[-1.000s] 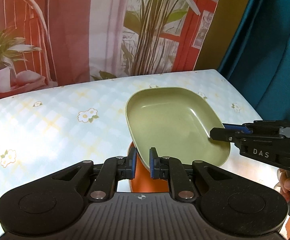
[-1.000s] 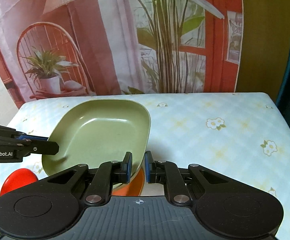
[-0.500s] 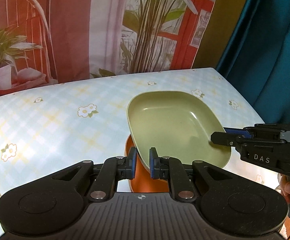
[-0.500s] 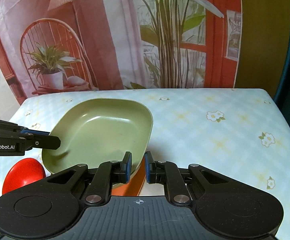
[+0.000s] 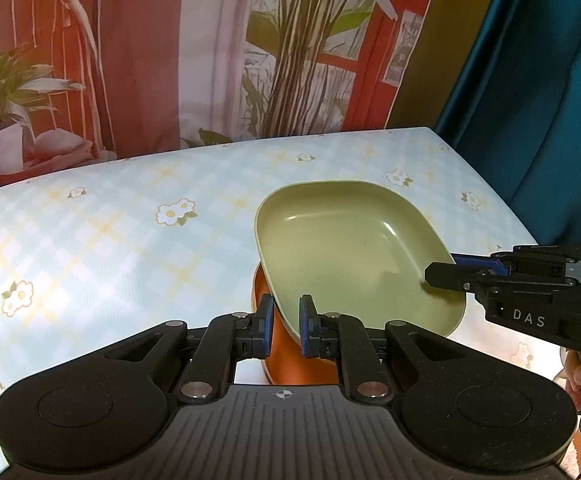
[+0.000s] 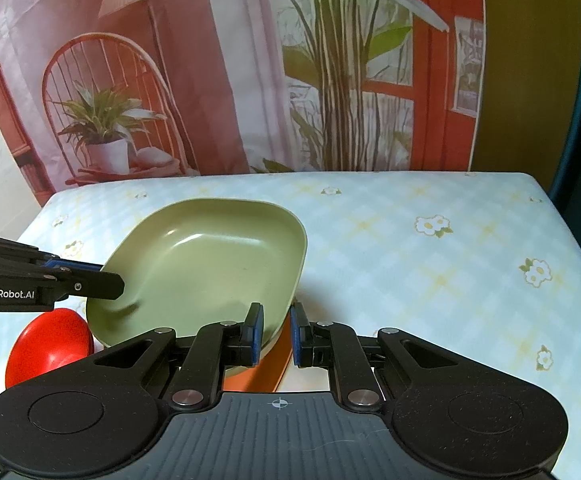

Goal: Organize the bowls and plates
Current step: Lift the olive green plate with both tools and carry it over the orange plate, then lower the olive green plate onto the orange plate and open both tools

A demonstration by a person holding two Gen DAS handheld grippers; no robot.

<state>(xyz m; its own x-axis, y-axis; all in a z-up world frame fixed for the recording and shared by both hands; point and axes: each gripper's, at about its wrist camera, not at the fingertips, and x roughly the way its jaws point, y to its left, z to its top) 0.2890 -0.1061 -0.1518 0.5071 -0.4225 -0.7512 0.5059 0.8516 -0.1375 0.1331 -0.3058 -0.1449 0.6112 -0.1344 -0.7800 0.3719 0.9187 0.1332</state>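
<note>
A green squarish plate (image 5: 354, 252) is held by both grippers over an orange plate (image 5: 286, 364) on the table. My left gripper (image 5: 284, 326) is shut on the green plate's near rim. My right gripper (image 6: 276, 332) is shut on its opposite rim; it shows in the left wrist view (image 5: 442, 274) at the right. The green plate (image 6: 210, 264) and a strip of the orange plate (image 6: 262, 372) show in the right wrist view, where the left gripper (image 6: 106, 280) comes in from the left. The orange plate is mostly hidden.
A red bowl (image 6: 48, 346) sits upside down at the left, next to the plates. The table has a light blue flowered cloth (image 5: 110, 240). A printed backdrop (image 6: 250, 80) hangs behind the far edge and a teal curtain (image 5: 538, 100) at the right.
Both grippers have lowered the green plate toward the orange plate and drawn back a little. The red bowl has come further into the right wrist view.
</note>
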